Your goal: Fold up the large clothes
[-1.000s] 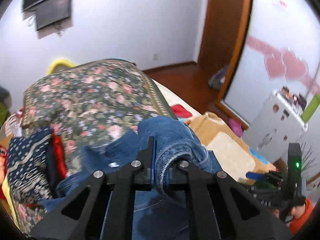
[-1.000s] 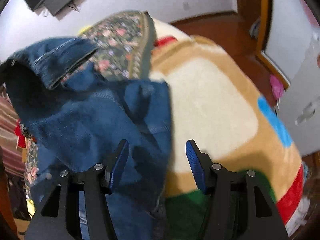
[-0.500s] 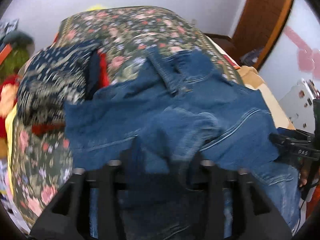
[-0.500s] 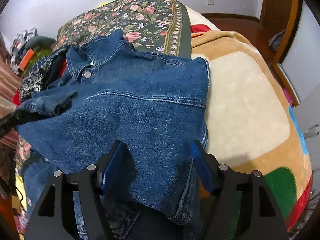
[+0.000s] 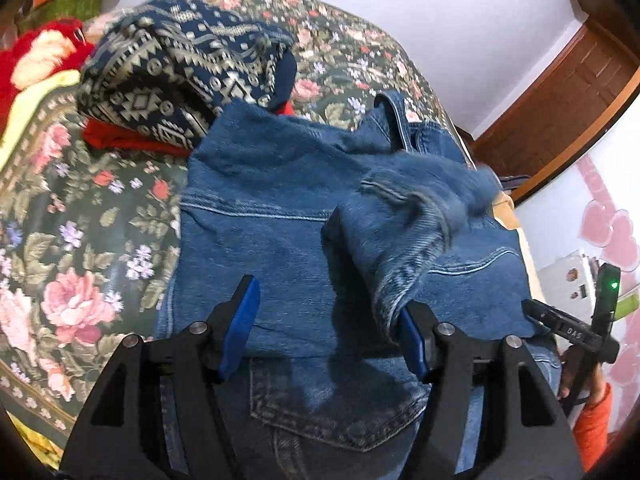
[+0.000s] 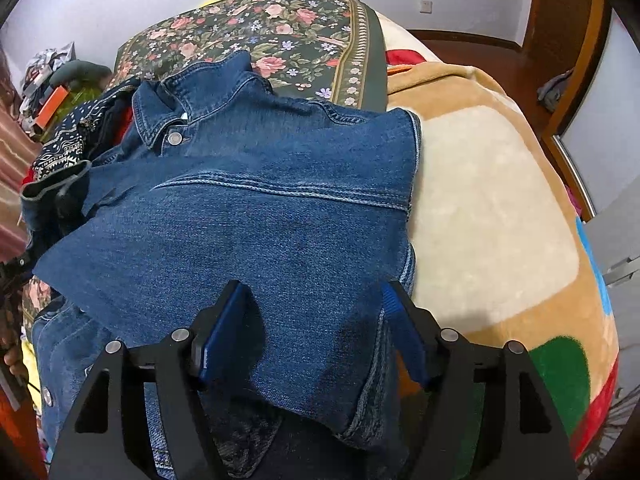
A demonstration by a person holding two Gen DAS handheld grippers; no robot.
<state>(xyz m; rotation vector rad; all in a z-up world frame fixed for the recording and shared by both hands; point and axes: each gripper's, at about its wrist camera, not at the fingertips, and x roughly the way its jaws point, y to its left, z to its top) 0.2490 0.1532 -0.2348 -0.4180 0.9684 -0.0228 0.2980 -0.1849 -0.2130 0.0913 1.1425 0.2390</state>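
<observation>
A blue denim jacket (image 6: 280, 208) lies spread on the bed, collar (image 6: 192, 96) at the far left, back panel up. In the left wrist view the jacket (image 5: 272, 248) fills the middle, and its sleeve (image 5: 416, 232) lies blurred across it, its cuff touching my right blue pad. My left gripper (image 5: 328, 328) is open just above the denim. My right gripper (image 6: 316, 328) is open and empty over the jacket's near hem. The right gripper's body (image 5: 576, 332) shows at the right edge of the left wrist view.
A floral quilt (image 5: 80, 240) covers the bed's left and far side. A patterned navy sweater (image 5: 180, 80) over red cloth lies beside the jacket. A tan, cream and green blanket (image 6: 488, 200) lies to the right. A wooden door (image 5: 568, 96) stands behind.
My left gripper opened and let go of the sleeve, which dropped onto the jacket. The jacket came down from held up to lying spread on the bed. My right gripper stayed open.
</observation>
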